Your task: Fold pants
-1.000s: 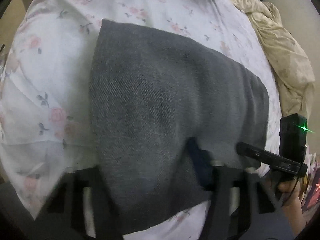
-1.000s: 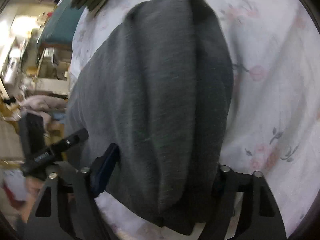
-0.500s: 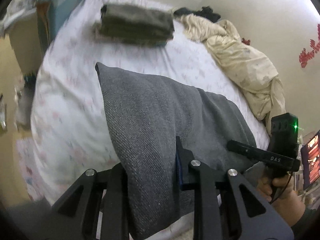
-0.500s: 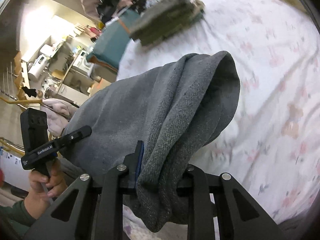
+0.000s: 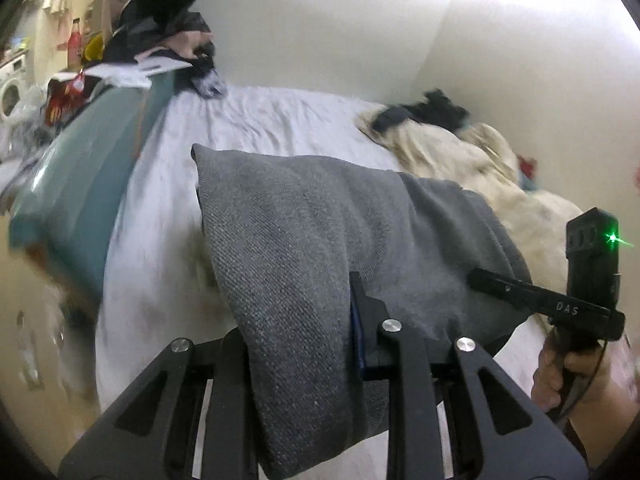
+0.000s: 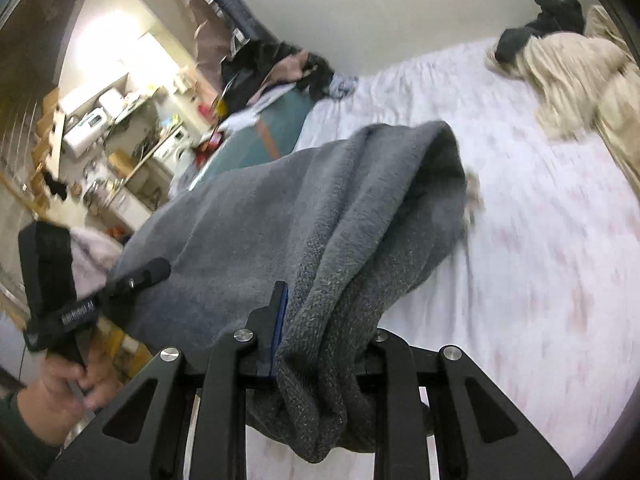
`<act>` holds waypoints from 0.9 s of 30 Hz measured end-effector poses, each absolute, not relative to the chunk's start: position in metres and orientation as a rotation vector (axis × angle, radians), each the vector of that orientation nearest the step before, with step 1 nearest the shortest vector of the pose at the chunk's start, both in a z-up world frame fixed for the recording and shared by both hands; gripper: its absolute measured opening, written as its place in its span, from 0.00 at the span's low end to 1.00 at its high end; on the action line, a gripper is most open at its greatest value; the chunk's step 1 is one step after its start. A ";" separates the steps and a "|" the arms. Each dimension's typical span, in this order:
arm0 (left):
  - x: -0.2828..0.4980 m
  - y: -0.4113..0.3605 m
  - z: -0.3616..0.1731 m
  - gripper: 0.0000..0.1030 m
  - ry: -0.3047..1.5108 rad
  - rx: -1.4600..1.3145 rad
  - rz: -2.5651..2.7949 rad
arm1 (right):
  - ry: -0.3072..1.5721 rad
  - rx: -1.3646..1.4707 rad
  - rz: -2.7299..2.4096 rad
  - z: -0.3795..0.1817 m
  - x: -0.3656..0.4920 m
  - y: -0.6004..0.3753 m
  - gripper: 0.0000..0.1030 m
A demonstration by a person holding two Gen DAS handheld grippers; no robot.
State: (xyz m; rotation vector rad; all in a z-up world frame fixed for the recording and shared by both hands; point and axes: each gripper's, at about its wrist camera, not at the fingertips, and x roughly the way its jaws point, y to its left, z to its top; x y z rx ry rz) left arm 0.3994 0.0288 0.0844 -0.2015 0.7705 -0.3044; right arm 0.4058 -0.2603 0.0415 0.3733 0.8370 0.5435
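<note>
The left tool (image 5: 304, 344) is clamped on one end of the grey pants (image 5: 320, 232), its fingers nearly together with a thick fold of cloth pinched between them and a tail hanging below the pads. The right tool (image 6: 320, 344) grips the other end the same way, jaws narrow, with a bunched edge of the pants (image 6: 304, 216) pressed between the pads and drooping under them.

The pants hang as a folded bundle stretched between the two tools, lifted clear above the bed (image 5: 280, 120) (its sheet is pale with a faint flower print). In the left wrist view the cloth runs from the near middle off to the right, where the right tool (image 5: 516, 288) is seen from the side, held by a hand (image 5: 568, 364). In the right wrist view the cloth runs to the left, toward the left tool (image 6: 132, 280) and the hand (image 6: 68, 384) under it.

On the far right of the bed lies a crumpled beige blanket (image 5: 472, 160) with a dark garment (image 5: 432, 110) on its far end. A teal board (image 5: 92, 172) lines the bed's left side, and a heap of clothes (image 5: 164, 28) sits at its far end. Both views are blurred.
</note>
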 end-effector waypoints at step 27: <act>0.445 0.063 0.026 0.95 0.693 -0.027 0.039 | 0.814 0.242 0.307 0.019 0.455 -0.298 0.78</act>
